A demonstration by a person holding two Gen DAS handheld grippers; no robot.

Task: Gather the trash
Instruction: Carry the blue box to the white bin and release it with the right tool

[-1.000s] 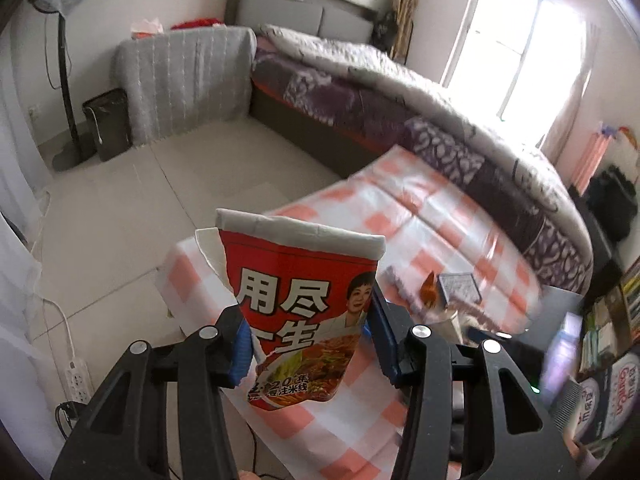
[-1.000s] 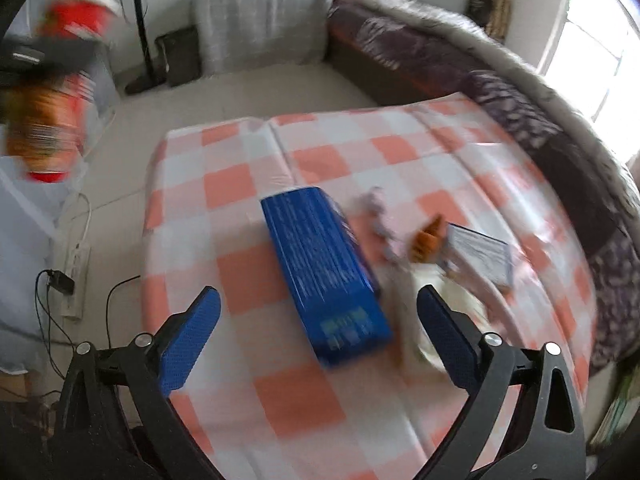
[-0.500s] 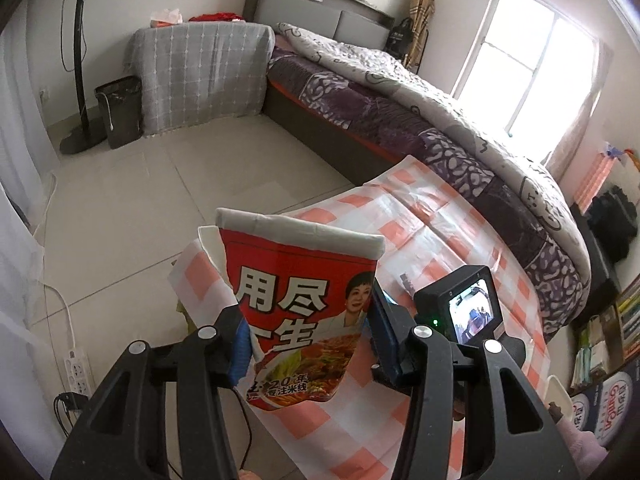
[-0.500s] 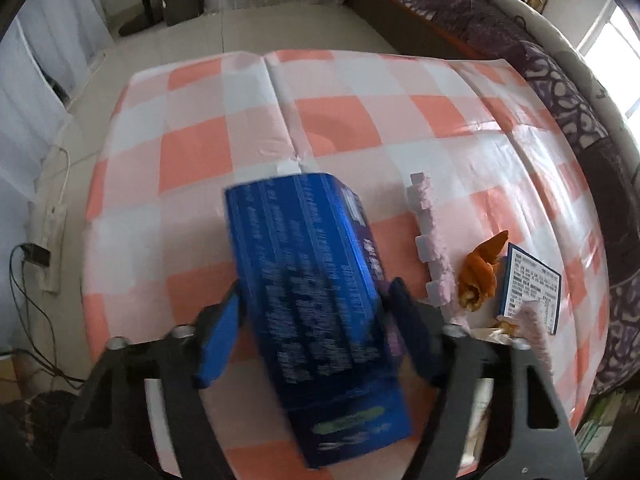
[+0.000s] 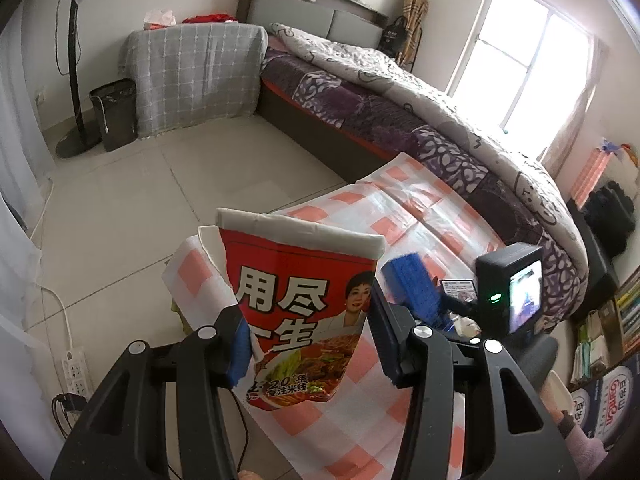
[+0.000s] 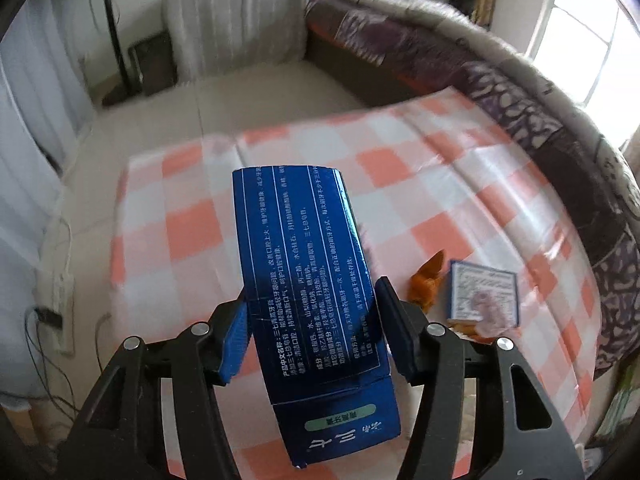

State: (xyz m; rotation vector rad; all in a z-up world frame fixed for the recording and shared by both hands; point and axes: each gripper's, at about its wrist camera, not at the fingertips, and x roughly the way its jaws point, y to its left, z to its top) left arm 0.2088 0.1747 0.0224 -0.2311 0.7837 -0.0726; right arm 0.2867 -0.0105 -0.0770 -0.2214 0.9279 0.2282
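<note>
Left gripper (image 5: 310, 338) clamps a red noodle cup (image 5: 304, 304), pads pressed on both its sides; cup upright, white rim on top, held above the near corner of the tabletop (image 5: 420, 216); right gripper (image 6: 314, 320) has a blue box (image 6: 308, 280) between its pads, jaws closing on it, both pads touching the box sides; box lies lengthwise along the fingers, its far end raised above the tabletop (image 6: 192, 232), its near end sticking back past the pads; in the left view the box (image 5: 412, 284) shows just right of the cup, with the right gripper's camera block (image 5: 516, 292) beside it; on the tabletop, right of the box, an orange scrap (image 6: 428, 280); just right of that a small printed card (image 6: 484, 292) with a pinkish blurred bit (image 6: 484, 304) on it, kind unclear; tabletop wears an orange and white check cloth; beyond it a bed (image 5: 400, 92) with a purple quilt; left of the bed a grey covered unit (image 5: 196, 76), then a black bin (image 5: 114, 112) and a fan stand (image 5: 74, 80); a power strip (image 5: 74, 368) on the floor left of the tabletop; right view blurred at the edges.
</note>
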